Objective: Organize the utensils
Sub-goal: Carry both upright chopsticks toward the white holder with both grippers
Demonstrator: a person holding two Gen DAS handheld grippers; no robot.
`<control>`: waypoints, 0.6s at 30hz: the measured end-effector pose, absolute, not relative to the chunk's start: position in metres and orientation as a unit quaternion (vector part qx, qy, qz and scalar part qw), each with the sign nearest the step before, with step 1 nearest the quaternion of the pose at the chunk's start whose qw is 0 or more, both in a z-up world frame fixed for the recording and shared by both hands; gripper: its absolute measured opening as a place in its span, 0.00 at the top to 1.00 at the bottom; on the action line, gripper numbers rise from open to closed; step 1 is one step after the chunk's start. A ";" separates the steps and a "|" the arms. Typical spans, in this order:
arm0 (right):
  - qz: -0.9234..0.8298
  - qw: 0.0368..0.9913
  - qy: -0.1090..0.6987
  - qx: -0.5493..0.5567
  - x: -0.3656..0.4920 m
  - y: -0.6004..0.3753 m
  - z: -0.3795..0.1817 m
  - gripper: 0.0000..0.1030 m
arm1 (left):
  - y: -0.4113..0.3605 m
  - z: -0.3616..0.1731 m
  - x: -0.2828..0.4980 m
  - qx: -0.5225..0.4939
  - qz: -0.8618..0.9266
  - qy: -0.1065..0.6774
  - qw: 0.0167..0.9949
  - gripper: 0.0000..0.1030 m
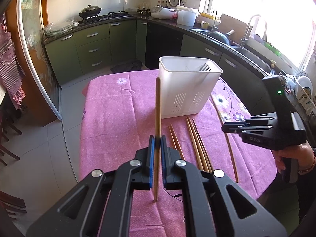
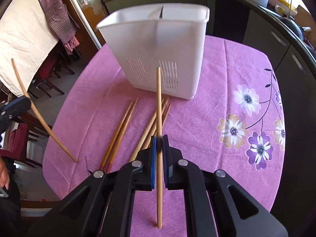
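Note:
My left gripper (image 1: 157,140) is shut on a wooden chopstick (image 1: 157,106) that stands upright with its lower tip on the pink cloth. My right gripper (image 2: 159,140) is shut on another chopstick (image 2: 158,98), also upright with its tip on the cloth. A white utensil holder (image 1: 185,90) stands on the table beyond both grippers, with a fork (image 1: 204,67) in its right compartment; it also shows in the right wrist view (image 2: 158,55). Several loose chopsticks (image 1: 195,144) lie on the cloth in front of the holder, also seen in the right wrist view (image 2: 122,126).
The table has a pink flowered cloth (image 1: 118,118). The right gripper (image 1: 235,127) shows at the right of the left wrist view. The left gripper (image 2: 11,108) with its chopstick (image 2: 39,116) shows at the left of the right wrist view. Kitchen cabinets (image 1: 94,45), sink and chairs surround the table.

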State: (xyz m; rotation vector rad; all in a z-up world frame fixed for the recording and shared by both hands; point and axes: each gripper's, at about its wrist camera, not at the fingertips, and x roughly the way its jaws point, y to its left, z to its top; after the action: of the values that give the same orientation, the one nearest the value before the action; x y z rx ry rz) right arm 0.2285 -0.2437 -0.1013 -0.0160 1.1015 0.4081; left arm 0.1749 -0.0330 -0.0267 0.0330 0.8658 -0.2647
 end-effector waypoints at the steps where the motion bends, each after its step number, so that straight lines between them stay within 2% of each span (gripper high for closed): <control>1: 0.194 0.841 0.505 -0.004 0.223 -0.248 -0.092 0.93 | -0.032 -0.027 0.174 0.015 -0.129 0.417 0.899 0.94; 8: 0.212 0.874 0.436 0.015 0.175 -0.272 -0.054 0.93 | -0.027 -0.022 0.160 0.016 -0.133 0.398 0.908 0.94; 18: 0.226 0.880 0.418 0.012 0.154 -0.275 -0.040 0.93 | -0.029 -0.015 0.159 0.020 -0.134 0.386 0.913 0.94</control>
State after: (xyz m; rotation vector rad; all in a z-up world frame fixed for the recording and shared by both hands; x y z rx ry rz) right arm 0.1540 -0.2746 -0.0401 0.0245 0.8711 0.4703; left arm 0.1595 -0.0291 -0.0148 0.0403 0.7949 -0.2770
